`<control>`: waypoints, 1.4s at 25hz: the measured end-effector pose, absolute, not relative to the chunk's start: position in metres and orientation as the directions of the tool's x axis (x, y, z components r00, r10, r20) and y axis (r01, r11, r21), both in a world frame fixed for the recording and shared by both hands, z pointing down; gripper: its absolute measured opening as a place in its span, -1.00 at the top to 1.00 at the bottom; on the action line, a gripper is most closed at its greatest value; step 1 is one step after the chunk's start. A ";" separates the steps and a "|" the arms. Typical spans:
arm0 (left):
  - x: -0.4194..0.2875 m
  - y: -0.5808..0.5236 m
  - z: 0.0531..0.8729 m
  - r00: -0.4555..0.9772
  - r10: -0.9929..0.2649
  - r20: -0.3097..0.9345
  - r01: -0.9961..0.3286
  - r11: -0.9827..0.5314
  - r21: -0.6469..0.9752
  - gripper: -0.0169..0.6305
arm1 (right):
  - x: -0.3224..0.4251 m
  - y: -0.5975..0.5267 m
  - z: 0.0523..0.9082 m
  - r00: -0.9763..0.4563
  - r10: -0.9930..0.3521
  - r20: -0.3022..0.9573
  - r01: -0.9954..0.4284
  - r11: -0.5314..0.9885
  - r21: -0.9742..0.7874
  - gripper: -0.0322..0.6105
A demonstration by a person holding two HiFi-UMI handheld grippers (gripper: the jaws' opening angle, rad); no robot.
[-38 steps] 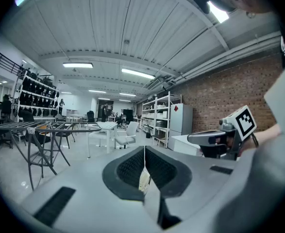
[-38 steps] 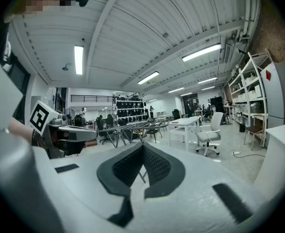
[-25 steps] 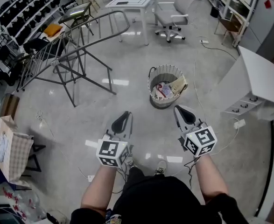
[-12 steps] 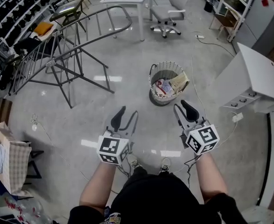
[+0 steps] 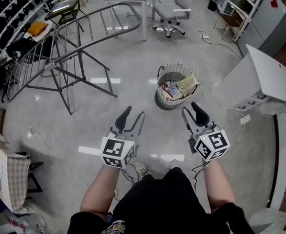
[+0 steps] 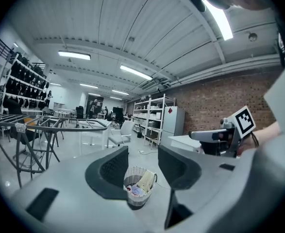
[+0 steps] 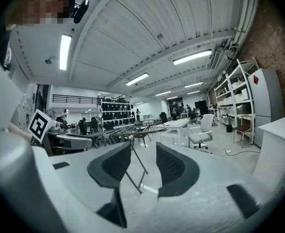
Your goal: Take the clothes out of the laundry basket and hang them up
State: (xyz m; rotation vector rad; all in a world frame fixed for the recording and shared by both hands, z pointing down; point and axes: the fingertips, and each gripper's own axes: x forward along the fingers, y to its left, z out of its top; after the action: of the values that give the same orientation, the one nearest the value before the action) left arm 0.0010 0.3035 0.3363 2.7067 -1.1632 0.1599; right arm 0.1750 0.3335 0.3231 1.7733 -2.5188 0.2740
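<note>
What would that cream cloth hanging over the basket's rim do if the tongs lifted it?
Probably floppy: the cream cloth already sags over the rim of the basket, so it should drape and dangle. It looks thin, so likely light. The open-mesh basket might shift or tip if the cloth snags on the other clothes.

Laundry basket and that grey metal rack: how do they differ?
The laundry basket is small, round and pale; the drying rack is a wide frame of grey bars on splayed legs. The basket holds clothes, one pale piece draped over its rim; the rack shows nothing hung on it. The basket stands straight ahead of the person; the rack stands off to the left. Both stand on the floor.
</note>
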 end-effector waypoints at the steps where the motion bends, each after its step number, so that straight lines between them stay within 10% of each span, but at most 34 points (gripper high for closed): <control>1: -0.001 0.300 0.336 0.687 -0.706 0.172 -0.727 -0.674 0.135 0.42 | 0.173 0.331 0.323 -0.341 -0.929 0.144 -0.938 0.327 -0.114 0.37; 35: 0.174 0.094 0.331 0.588 -0.782 0.207 -0.806 -0.587 0.072 0.42 | 0.376 0.105 0.340 -0.393 -0.917 0.074 -0.900 0.367 -0.236 0.25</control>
State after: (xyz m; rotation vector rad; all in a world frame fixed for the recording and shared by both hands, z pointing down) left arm 0.1743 0.0936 0.3309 2.6558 -1.3391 0.2293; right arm 0.3759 0.1053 0.3399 1.7670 -2.6542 0.3849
